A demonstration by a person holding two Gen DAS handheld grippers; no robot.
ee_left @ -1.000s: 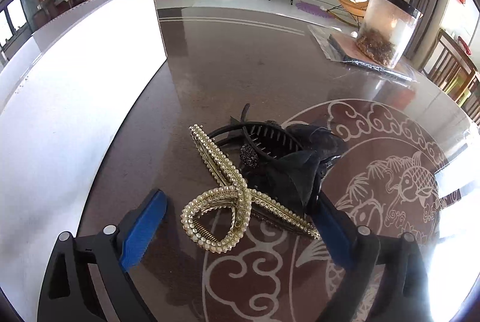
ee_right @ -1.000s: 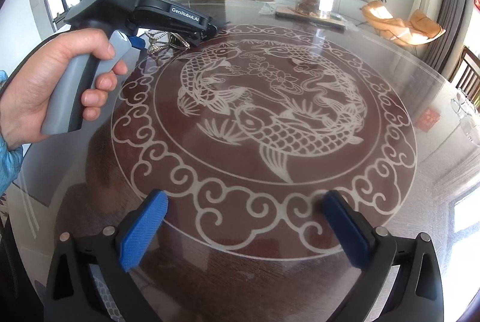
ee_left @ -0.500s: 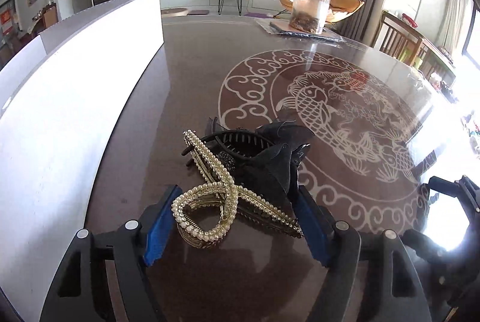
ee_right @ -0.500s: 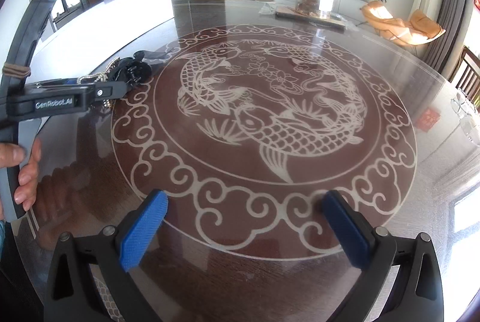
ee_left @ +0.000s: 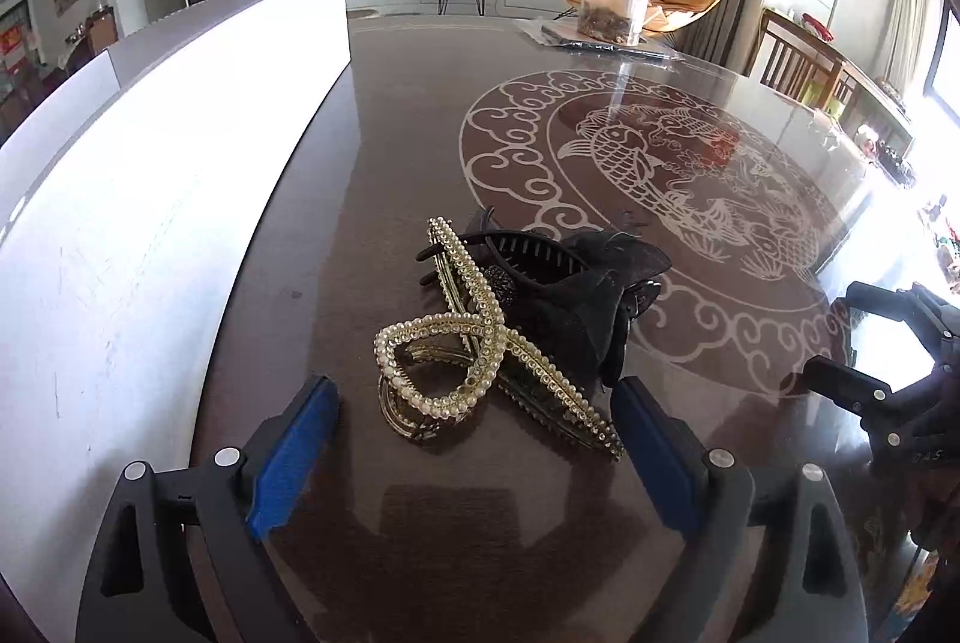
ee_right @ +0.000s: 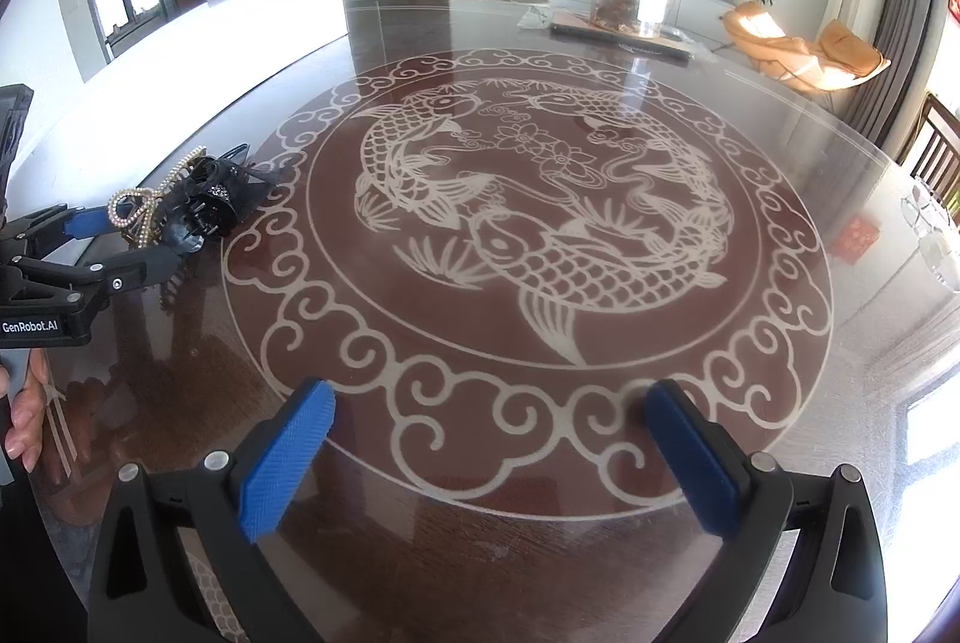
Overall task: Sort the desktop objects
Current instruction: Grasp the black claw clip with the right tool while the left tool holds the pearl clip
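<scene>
A gold hair claw set with pearls [ee_left: 474, 343] lies on the dark table, tangled with a black hair claw that has a fabric bow [ee_left: 576, 295]. My left gripper [ee_left: 474, 397] straddles the pile. Its jaws are opening, and the blue pads [ee_left: 294, 451] stand clear of both clips. From the right wrist view the pearl claw [ee_right: 135, 205] and the black claw [ee_right: 210, 199] sit at the far left, with the left gripper [ee_right: 129, 241] around them. My right gripper [ee_right: 489, 403] is open over the koi pattern, holding nothing.
A long white board [ee_left: 150, 193] runs along the table's left side. A clear jar with a dark lid [ee_left: 612, 1] stands on a flat packet at the far edge. The glossy round table [ee_left: 660, 163] carries a koi inlay. Wooden chairs [ee_left: 792, 61] stand to the right.
The left gripper slid the two clips along the table toward the near left with its jaws narrowed around them, then spread its jaws away from them. The right gripper has stayed still.
</scene>
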